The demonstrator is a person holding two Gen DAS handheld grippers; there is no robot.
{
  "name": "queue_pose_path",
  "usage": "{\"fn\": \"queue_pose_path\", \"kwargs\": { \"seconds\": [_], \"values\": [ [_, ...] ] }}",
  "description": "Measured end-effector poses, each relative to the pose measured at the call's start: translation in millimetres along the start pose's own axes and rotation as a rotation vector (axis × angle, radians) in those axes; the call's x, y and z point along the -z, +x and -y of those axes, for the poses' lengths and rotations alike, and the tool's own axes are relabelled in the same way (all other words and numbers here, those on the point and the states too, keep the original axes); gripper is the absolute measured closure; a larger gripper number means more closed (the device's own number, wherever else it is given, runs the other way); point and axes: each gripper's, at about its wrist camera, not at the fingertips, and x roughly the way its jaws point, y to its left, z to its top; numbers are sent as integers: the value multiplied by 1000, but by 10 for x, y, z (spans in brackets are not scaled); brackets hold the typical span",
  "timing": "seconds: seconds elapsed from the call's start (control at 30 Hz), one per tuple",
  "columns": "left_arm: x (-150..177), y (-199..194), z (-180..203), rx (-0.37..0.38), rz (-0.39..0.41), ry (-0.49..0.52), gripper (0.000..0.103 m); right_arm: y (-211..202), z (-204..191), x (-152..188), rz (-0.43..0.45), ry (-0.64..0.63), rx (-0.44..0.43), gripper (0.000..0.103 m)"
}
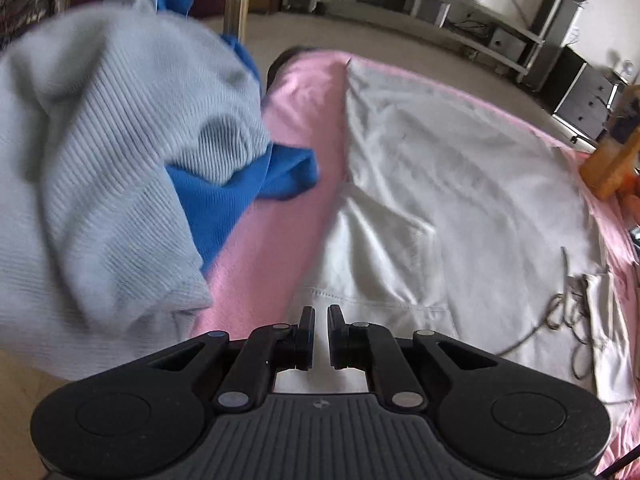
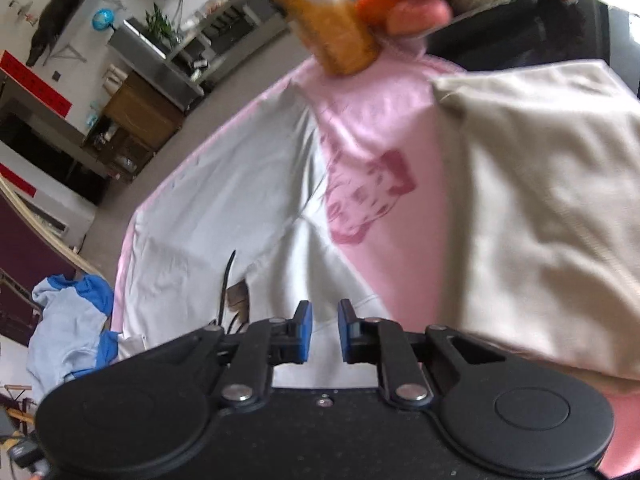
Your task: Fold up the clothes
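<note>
A white garment [image 1: 440, 184] lies spread flat on the pink sheet [image 1: 304, 120], filling the middle of the left view. Left of it sits a crumpled pale-blue knit [image 1: 100, 152] with a blue piece [image 1: 240, 196] beneath. The left gripper [image 1: 319, 316] hangs over the white hem, jaws slightly apart, empty. The right gripper [image 2: 325, 312] hangs likewise, parted and empty, with a beige cloth [image 2: 552, 208] to its right.

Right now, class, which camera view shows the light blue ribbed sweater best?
The left wrist view: the light blue ribbed sweater fills its left side, knit texture visible, over a blue garment. The right wrist view shows it only small, at the lower left edge.
</note>
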Motion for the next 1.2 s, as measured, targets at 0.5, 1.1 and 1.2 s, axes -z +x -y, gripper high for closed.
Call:
{"fn": "queue_pose_path", "kwargs": {
  "seconds": [0.5,1.1,1.2],
  "values": [
    [334,-302,26,-21,25,62,90,-86,108,248,-48,-73,203,85],
    [533,-86,343,63,-82,225,90,230,-251,361,-168,-227,170,83],
    [589,-150,403,84,-113,274,89,141,-234,405,-175,-221,186,81]
  ]
}}
